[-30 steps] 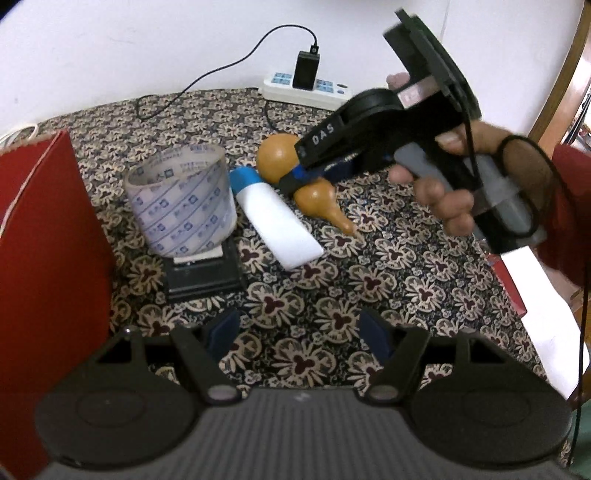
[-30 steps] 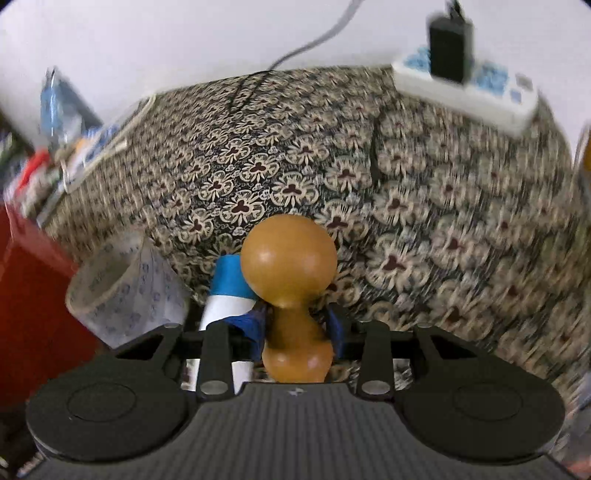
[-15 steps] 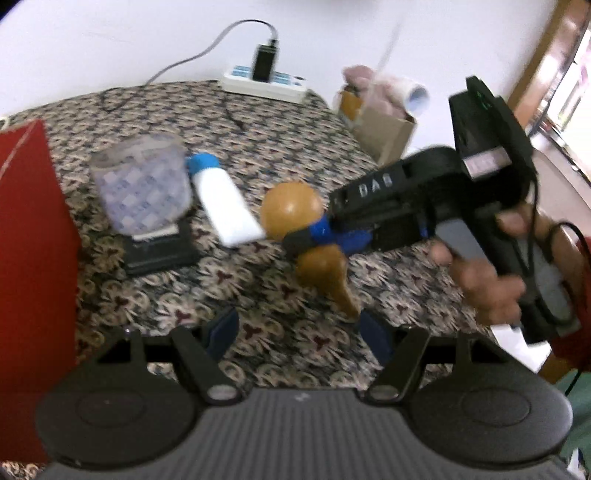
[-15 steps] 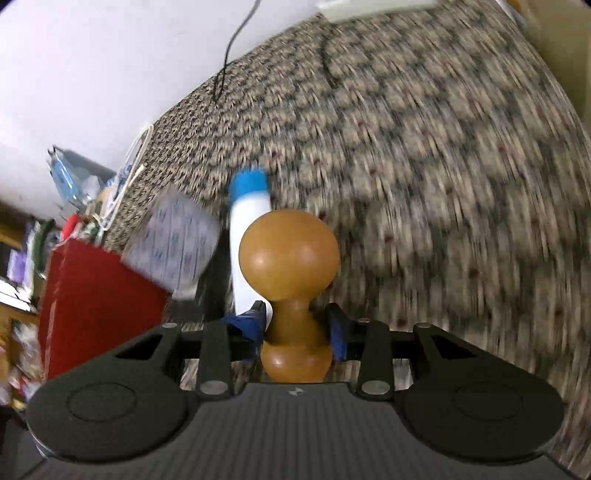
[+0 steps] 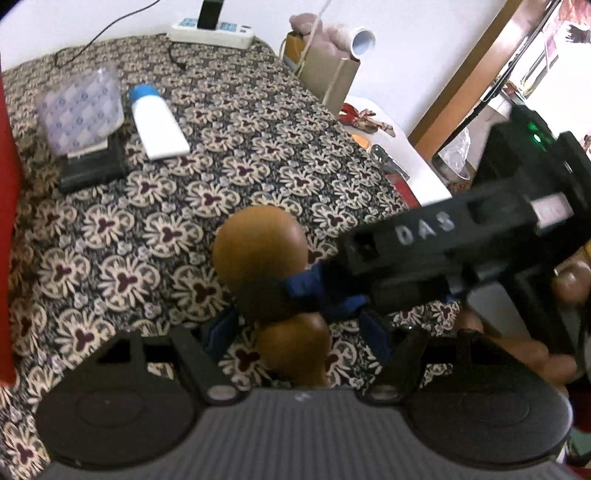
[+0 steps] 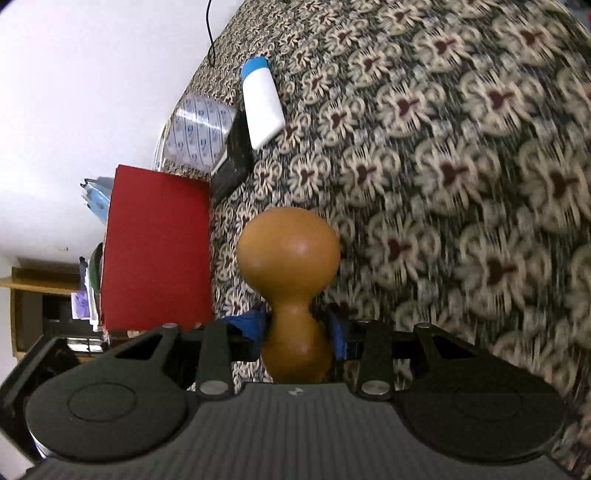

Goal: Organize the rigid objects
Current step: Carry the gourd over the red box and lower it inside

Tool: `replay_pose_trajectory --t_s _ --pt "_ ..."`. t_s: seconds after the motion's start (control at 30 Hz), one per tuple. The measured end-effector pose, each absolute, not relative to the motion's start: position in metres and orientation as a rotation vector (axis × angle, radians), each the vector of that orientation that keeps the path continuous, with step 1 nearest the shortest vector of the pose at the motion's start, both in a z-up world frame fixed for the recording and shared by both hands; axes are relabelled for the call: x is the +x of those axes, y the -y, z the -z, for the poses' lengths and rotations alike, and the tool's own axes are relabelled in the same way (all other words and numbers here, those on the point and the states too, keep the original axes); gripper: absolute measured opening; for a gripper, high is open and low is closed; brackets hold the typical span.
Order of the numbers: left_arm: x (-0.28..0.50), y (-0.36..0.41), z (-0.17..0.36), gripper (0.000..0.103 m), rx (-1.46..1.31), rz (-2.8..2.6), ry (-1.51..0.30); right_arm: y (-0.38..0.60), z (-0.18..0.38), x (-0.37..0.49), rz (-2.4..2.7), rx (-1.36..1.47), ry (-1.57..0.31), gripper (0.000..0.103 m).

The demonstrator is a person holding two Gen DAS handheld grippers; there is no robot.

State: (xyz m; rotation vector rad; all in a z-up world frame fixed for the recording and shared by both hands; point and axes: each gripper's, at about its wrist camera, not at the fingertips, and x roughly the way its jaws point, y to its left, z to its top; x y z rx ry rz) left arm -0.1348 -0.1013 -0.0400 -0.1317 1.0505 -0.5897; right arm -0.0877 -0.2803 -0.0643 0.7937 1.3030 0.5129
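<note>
A brown wooden gourd hangs above the patterned tablecloth. My right gripper is shut on its narrow waist, blue pads pressing both sides, though its jaws are easing open slightly. In the left wrist view that right gripper reaches in from the right, held by a person's hand. The gourd's smaller bulb sits between the fingers of my left gripper, whose jaws are closing but stand apart from it. A white tube with a blue cap lies further off.
A printed tape roll stands on a flat black box beside the tube. A red box is at the left. A power strip lies at the table's far edge, a paper bag beyond it.
The right gripper has carried the gourd away from the tube and down between the left gripper's fingers, rolling as it went. The left gripper swung right, towards it.
</note>
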Motion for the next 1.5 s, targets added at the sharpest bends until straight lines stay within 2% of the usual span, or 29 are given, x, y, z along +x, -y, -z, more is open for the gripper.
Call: replay_pose_trajectory --t_s 0.17,0.3,0.43,0.73,1.2,1.5 --pt "-0.138 0.105 0.04 0.061 -0.146 0.61 -1.06 0.277 0.064 -0.097 -0.501 0.795 -1.281 0.021" --pt "-0.14 0.102 0.039 0.059 -0.172 0.613 -1.065 0.277 0.064 -0.102 -0.5 0.771 -1.268 0.018" --pt "-0.147 0.098 0.03 0.053 -0.182 0.616 -1.039 0.273 0.057 -0.108 -0.514 0.746 -1.233 0.016" --pt "-0.16 0.083 -0.016 0.053 -0.124 0.587 -0.906 0.261 0.027 -0.104 -0.595 0.767 -1.12 0.015" --pt "-0.154 -0.025 -0.12 0.052 -0.089 0.595 -0.682 0.171 -0.063 -0.088 -0.731 0.766 -0.898 0.015" --pt "-0.124 -0.125 -0.123 0.053 -0.152 0.609 -0.679 0.078 -0.086 -0.061 -0.74 0.694 -0.877 0.015"
